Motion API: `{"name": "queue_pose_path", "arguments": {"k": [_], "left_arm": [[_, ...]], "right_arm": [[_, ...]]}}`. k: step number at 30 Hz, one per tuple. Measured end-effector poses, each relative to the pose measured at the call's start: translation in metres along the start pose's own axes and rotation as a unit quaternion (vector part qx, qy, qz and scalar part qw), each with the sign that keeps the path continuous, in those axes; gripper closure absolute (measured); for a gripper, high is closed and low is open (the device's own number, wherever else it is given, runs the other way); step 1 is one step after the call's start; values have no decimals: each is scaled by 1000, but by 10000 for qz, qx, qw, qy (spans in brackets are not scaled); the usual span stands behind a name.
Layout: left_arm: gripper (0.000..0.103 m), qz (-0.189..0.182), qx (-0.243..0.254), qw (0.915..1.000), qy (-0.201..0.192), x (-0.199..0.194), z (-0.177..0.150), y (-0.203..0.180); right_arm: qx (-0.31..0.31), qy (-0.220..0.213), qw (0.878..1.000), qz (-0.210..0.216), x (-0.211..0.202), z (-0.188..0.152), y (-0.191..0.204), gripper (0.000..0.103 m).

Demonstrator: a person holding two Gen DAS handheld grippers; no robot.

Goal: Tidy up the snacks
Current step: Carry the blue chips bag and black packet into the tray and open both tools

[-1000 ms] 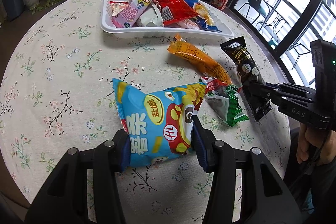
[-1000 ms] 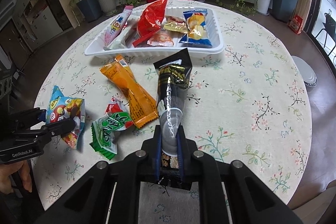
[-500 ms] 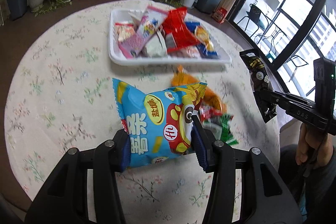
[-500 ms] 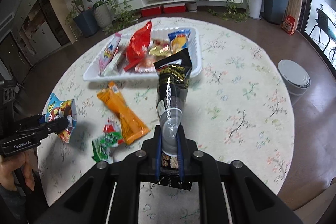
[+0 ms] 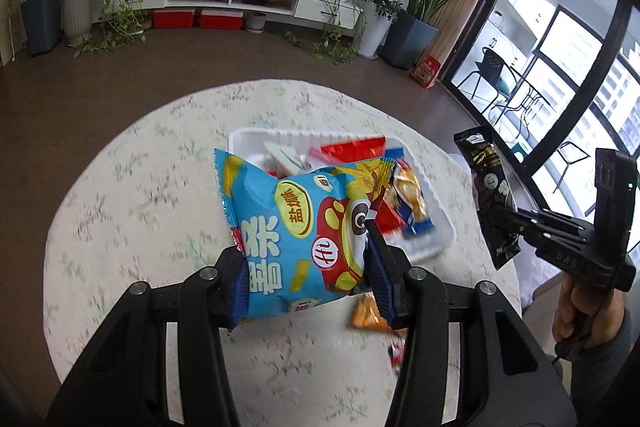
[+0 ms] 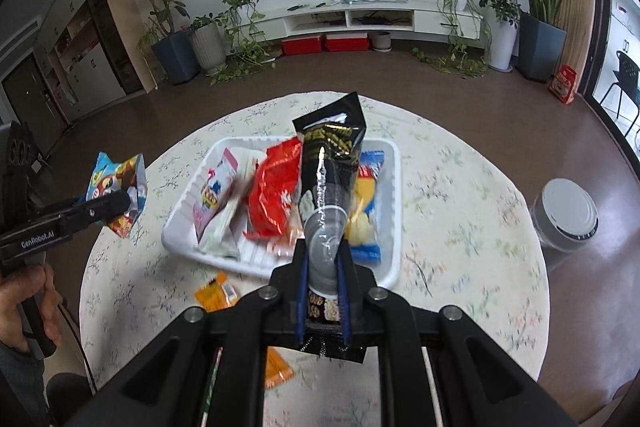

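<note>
**Carrying two packets toward the tray, with two more left on the desk**

Gripping a blue chip bag (image 5: 296, 227) between its pads, the left tool (image 5: 308, 267) is partly closed around the bag's lower half and holds it up in the air, clear of the desk (image 5: 120, 227). The right tool (image 6: 324, 291) is clamped tight on the bottom end of a long black packet (image 6: 330, 179), which stands up from the jaws and, in the right wrist view, hangs in front of the white tray (image 6: 394, 195).

The tray sits toward the far side of the round desk and already holds several snacks: a red packet (image 6: 276, 195), a pink-and-white one (image 6: 214, 191), a blue-and-yellow one (image 6: 366, 211) and others I cannot make out through the blur.

Judging from this, the job is well along but not finished. Neither carried packet is in the tray yet. An orange packet (image 6: 218, 293) lies on the desk just near of the tray, and a sliver of another wrapper (image 5: 396, 351) shows beside it, mostly hidden by the tool. Those would still need collecting.
</note>
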State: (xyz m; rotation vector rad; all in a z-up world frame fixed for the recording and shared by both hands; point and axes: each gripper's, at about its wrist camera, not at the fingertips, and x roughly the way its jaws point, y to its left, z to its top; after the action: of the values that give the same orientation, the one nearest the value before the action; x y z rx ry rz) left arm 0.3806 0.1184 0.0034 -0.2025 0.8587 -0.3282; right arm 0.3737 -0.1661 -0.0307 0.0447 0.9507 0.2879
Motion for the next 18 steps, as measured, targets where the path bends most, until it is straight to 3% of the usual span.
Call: {"name": "queue_pose_path", "arguments": {"k": [8, 18], "left_arm": [[57, 247, 12, 9997, 60, 48, 37, 13], [57, 283, -86, 9991, 292, 113, 38, 23]], "right_arm": [[-121, 288, 9995, -20, 54, 31, 5, 89], [-145, 594, 9981, -13, 102, 34, 1, 89]]}}
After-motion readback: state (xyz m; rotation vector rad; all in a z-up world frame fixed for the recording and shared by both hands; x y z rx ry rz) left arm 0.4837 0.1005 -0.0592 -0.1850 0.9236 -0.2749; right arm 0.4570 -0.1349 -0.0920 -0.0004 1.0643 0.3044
